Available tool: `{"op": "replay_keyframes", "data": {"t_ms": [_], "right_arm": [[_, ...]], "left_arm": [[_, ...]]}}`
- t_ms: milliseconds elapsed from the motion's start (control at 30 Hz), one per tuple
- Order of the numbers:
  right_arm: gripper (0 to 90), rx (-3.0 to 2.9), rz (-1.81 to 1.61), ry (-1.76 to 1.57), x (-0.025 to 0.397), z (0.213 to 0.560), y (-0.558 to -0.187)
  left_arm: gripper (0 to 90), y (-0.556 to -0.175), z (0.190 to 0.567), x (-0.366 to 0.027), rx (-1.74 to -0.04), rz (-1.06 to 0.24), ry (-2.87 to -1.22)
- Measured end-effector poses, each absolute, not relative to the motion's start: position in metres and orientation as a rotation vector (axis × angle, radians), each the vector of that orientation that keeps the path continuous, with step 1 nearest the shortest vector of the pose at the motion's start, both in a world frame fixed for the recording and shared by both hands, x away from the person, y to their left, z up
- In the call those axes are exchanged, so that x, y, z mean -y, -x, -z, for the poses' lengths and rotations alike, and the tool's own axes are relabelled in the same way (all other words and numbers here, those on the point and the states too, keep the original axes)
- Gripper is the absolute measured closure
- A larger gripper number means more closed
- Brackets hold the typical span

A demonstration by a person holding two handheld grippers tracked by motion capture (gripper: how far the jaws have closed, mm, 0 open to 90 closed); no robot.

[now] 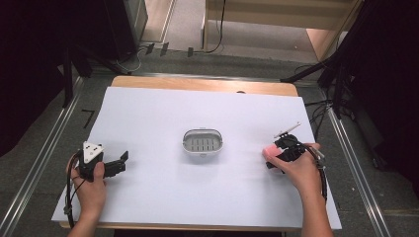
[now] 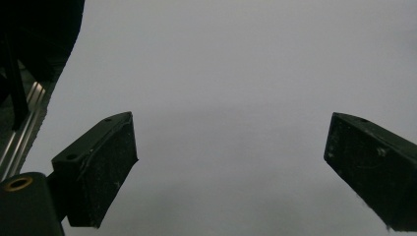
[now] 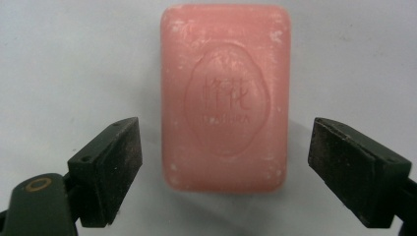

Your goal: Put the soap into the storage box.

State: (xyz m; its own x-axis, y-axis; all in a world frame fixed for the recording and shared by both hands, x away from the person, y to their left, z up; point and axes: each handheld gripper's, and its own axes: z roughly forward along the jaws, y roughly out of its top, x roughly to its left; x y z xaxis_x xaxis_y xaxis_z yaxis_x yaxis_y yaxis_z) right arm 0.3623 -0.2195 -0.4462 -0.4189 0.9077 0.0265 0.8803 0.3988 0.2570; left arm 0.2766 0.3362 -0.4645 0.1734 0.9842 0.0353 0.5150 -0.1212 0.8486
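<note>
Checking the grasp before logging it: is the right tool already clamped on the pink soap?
No: in the right gripper view the soap lies between the open tool, a gap on each side.

The pink soap bar (image 3: 225, 98) between my jaws looks waxy and matt, scuffed with pale flecks. My desk's white sheet (image 1: 163, 113) looks smooth, matt paper over wood.

A pink bar of soap (image 3: 225, 98) lies flat on the white sheet (image 1: 163, 192) covering the counter, toward the right side, between the spread jaws of the right hand-held gripper (image 3: 223, 172), touching neither. It is rectangular with rounded corners, scuffed with pale flecks, and stamped with an oval emblem. A grey oval soap dish (image 1: 202, 142) with a slotted floor sits empty at the sheet's middle, well apart from the soap.
</note>
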Motion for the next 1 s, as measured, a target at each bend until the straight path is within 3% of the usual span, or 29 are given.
{"op": "replay_keyframes", "data": {"t_ms": [367,667,1000], "right_arm": [[22.4,-2.469,-0.335,-1.655,0.216,0.447,-0.372],[36.0,-2.478,-0.358,-1.65,0.215,0.445,-0.376],[38.4,-2.493,-0.367,-1.7,0.218,0.451,-0.378]], "left_arm": [[6.0,-0.277,0.464,-0.336,-1.428,-0.838,-1.742],[6.0,-0.277,0.465,-0.336,-1.43,-0.833,-1.74],[6.0,-0.277,0.465,-0.336,-1.428,-0.834,-1.745]]}}
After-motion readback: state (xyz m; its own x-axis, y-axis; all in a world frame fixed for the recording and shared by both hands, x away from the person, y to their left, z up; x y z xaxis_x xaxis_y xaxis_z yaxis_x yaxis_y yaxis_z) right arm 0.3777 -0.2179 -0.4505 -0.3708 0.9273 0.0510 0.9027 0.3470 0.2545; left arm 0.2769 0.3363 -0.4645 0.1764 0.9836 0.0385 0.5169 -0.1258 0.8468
